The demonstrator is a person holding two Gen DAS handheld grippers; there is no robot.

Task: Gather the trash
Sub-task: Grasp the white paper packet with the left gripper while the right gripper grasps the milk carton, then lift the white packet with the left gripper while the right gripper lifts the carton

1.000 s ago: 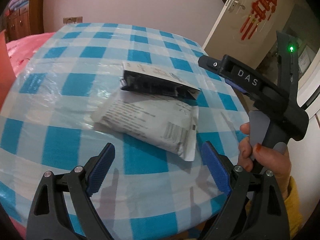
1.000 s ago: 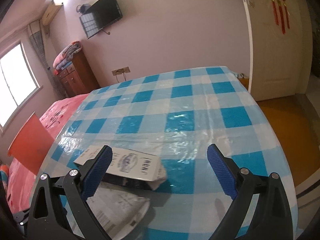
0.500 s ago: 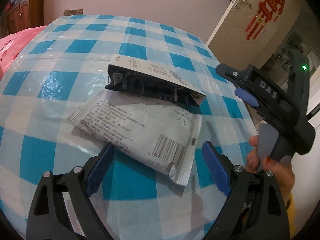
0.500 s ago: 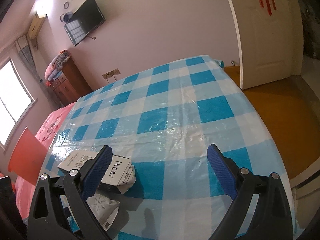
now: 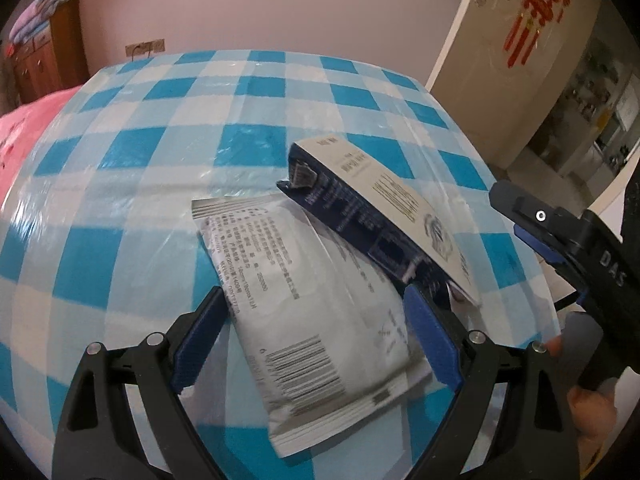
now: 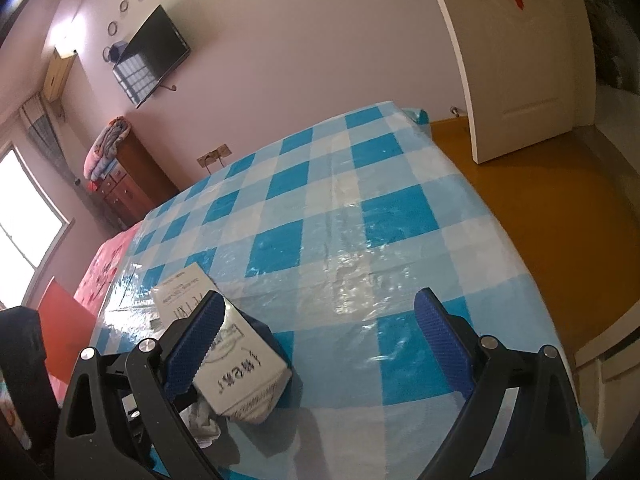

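Glossy plastic film, wrinkled and shining, covers the blue-and-white checked cloth on the table (image 5: 168,168) in front of you. Two pieces of trash lie on it near the close edge. One is a flat white pouch (image 5: 308,304), soft and pillow-like, with crimped seams, small grey print and a black barcode near its lower end. The other is a crushed cardboard box (image 5: 384,208), long and rectangular, with a pale cream face and dark navy sides; one torn end flap sticks out. The box leans tilted across the far edge of the pouch, touching it.

Your left claw (image 5: 316,340) stands wide open, its ribbed blue pads on either side of the pouch, one pad low on each side; it holds nothing that can be seen. Whether the pads touch the pouch you cannot tell.

Your right claw (image 6: 320,348) is also wide open and empty over the table. Its left pad sits in front of the box (image 6: 236,364), which lies just outside the gap. At the right of the left view, the right hand (image 5: 592,404) grips the black handle
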